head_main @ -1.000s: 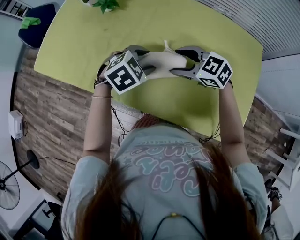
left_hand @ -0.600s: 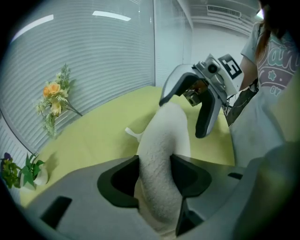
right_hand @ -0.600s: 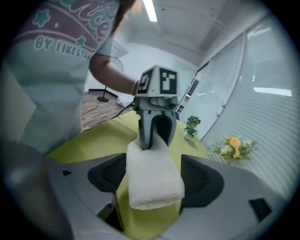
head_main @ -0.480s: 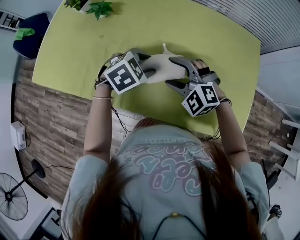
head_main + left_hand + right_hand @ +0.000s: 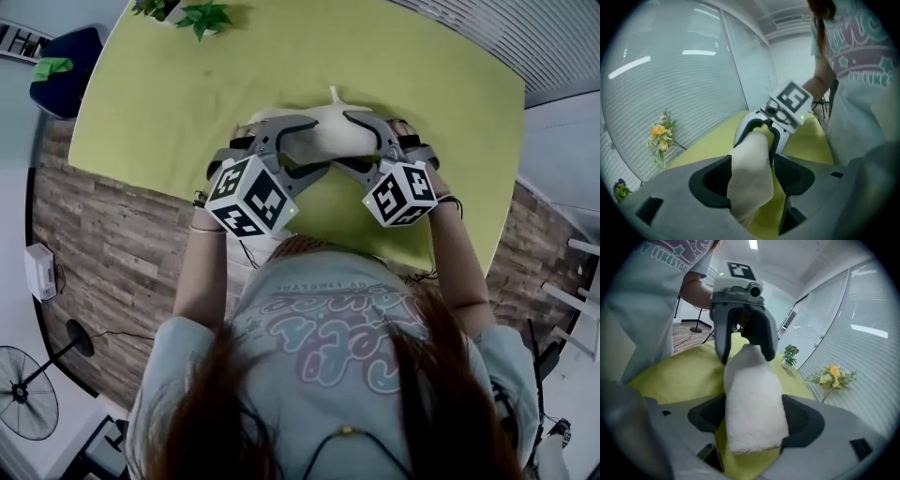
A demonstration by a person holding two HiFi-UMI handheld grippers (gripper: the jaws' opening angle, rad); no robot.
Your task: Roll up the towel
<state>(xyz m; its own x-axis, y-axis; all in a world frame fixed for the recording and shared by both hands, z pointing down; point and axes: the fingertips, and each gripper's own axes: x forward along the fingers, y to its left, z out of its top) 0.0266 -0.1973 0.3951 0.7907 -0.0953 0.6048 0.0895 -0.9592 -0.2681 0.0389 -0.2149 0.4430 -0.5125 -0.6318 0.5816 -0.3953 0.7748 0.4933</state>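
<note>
- Head view: the towel [image 5: 323, 131] lies as a thick, nearly finished roll on the green table [image 5: 187, 75], and each end sits inside a gripper.
  - The left gripper [image 5: 319, 145] and the right gripper [image 5: 342, 141] both reach up from the person's side.
  - To finish the roll well, the two ends should turn together at the same rate. The small tail sticking up at the far side also needs tucking under.
- Left gripper view: the roll's end sits between the pads, which have just been opening.
  - They seem to flank the towel loosely rather than squeeze it, so this hand probably needs a fresh bite before it turns.
- Right gripper view: the pads have also just been opening, but both still bear on the white roll [image 5: 752, 399], which fills the gap. This looks like the anchoring grip, and it should hold while the left resets.
- Against the earlier frames: half a second ago the left marker cube sat level with the roll's left end. Now it has swung down towards the person.
  - The right gripper made the same swing earlier in that second. The roll itself has barely shifted.
</note>
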